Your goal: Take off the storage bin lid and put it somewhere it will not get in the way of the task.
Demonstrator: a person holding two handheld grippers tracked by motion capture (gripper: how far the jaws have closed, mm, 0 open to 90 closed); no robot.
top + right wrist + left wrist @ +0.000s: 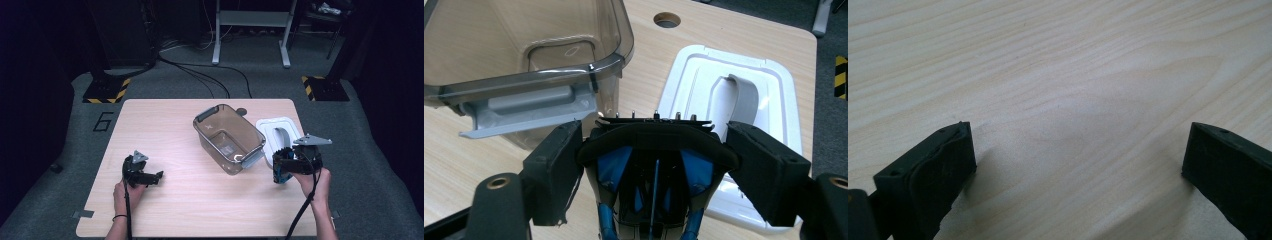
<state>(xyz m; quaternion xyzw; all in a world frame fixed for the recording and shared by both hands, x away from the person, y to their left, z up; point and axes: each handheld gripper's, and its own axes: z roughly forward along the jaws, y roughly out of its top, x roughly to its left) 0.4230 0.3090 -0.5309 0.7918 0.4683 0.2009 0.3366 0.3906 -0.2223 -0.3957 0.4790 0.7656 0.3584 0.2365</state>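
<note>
My right gripper (286, 164) is shut on a black object with blue parts (656, 170), lifted off the table at the right front. Its jaws press on the object's two sides in the right gripper view (656, 139). Just beyond it stands a clear grey bin (250, 135) with a grey latch handle (531, 107) facing me; its wall (524, 30) is see-through. A white lid (272, 131) with a grey strap handle (744, 95) lies flat to the right of the bin. My left gripper (152, 177) rests open on the bare wood (1078, 150) at the left front.
The light wooden table (200, 200) has a round cable hole (242, 112) behind the bin. On the grey floor beyond are two hazard-striped stand bases (106, 92), loose cables (210, 75) and a desk frame's legs (250, 35).
</note>
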